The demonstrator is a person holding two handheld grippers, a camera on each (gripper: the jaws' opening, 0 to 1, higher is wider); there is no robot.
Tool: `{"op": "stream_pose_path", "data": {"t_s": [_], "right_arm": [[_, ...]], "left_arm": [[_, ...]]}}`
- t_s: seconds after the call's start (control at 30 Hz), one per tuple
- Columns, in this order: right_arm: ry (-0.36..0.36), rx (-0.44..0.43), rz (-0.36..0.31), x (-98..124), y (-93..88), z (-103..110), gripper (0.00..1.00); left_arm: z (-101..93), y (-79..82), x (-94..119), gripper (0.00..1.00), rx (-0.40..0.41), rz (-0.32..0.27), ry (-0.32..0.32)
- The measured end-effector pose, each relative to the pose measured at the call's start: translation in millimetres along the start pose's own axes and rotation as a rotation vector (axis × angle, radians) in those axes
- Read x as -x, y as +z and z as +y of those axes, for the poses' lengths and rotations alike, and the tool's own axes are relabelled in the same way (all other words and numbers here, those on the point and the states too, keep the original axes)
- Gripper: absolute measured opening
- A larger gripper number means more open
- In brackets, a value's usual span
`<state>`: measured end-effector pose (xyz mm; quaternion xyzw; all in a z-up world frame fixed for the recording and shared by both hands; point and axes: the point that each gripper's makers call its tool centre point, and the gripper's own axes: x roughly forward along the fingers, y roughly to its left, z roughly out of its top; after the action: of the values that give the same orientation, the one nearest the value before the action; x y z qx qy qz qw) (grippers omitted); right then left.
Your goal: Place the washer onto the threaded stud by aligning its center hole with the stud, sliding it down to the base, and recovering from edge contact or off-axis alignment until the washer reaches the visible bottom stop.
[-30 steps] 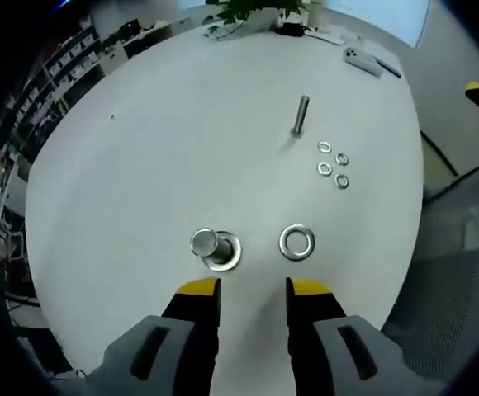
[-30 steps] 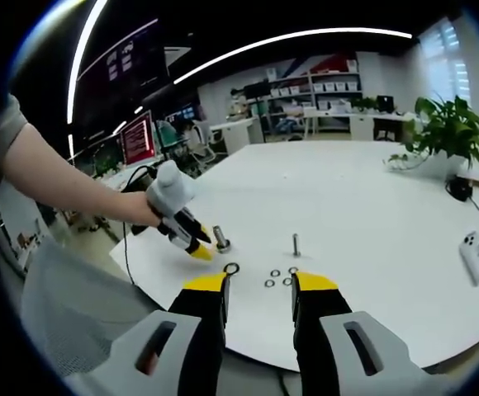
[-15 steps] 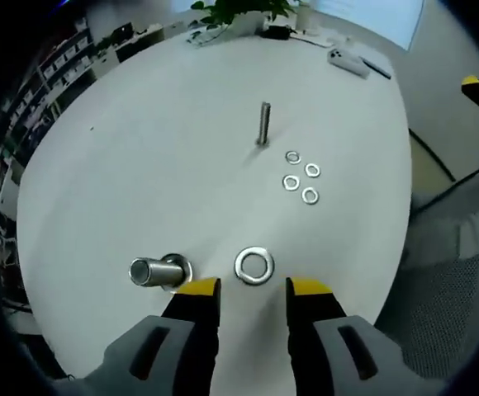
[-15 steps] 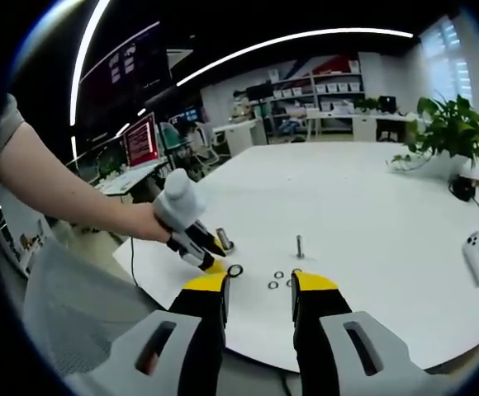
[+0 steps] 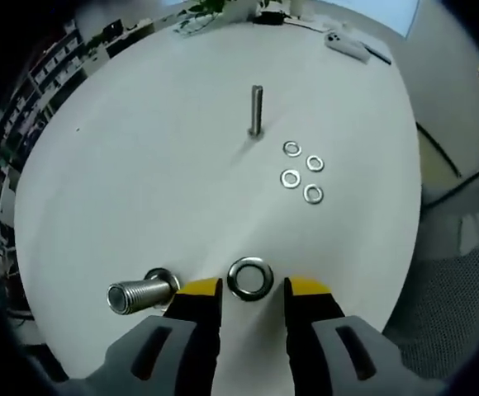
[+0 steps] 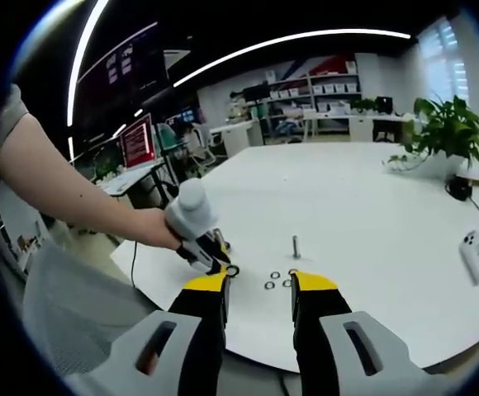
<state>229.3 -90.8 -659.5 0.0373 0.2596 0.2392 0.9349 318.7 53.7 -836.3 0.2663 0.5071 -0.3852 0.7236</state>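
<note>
Washer [image 5: 250, 277] lay between spread left gripper [image 5: 252, 288] tips | white table [image 5: 157, 181] edge close behind | right gripper [image 6: 258, 283] spread, off-table

The large washer [image 5: 250, 277] is a shiny metal ring with a wide round hole, lying flat on the white table [image 5: 157, 165] near its edge. The thin threaded stud [image 5: 256, 110] stands upright farther in on the table, well apart from the washer, bare along its length. Its base is too small to make out clearly. In the right gripper view the stud [image 6: 296, 246] shows as a small grey post.
</note>
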Motion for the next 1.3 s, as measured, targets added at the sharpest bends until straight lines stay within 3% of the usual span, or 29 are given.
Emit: {"op": "stream_pose_path", "data": {"t_s": [0.1,0.37,0.53,0.9,1.13,1.3], "right_arm": [[0.001,0.002,0.000,0,0.3,0,0.32],[0.003,0.001,0.006,-1,-0.6,0,0.32],[0.003,0.005,0.009,-1,-1.2,0,0.32],[0.005,-0.001,0.009,-2,-1.3,0,0.32],[0.009,0.003,0.011,-2,-1.4,1,0.32],[0.007,0.000,0.010,-1,-1.3,1,0.32]], "left_arm": [[-2.6,-3.3,-4,0.26,-0.019,0.022,-0.001],[-3.5,1.1,-3,0.21,-0.047,0.013,0.001],[-3.7,-4.5,-1,0.20,-0.054,0.053,-0.003],[-1.5,-50.3,14,0.20,-0.130,0.176,-0.022],[8.4,-77.4,25,0.21,-0.098,0.211,-0.020],[10.8,-86.3,28,0.21,-0.102,0.217,-0.021]]}}
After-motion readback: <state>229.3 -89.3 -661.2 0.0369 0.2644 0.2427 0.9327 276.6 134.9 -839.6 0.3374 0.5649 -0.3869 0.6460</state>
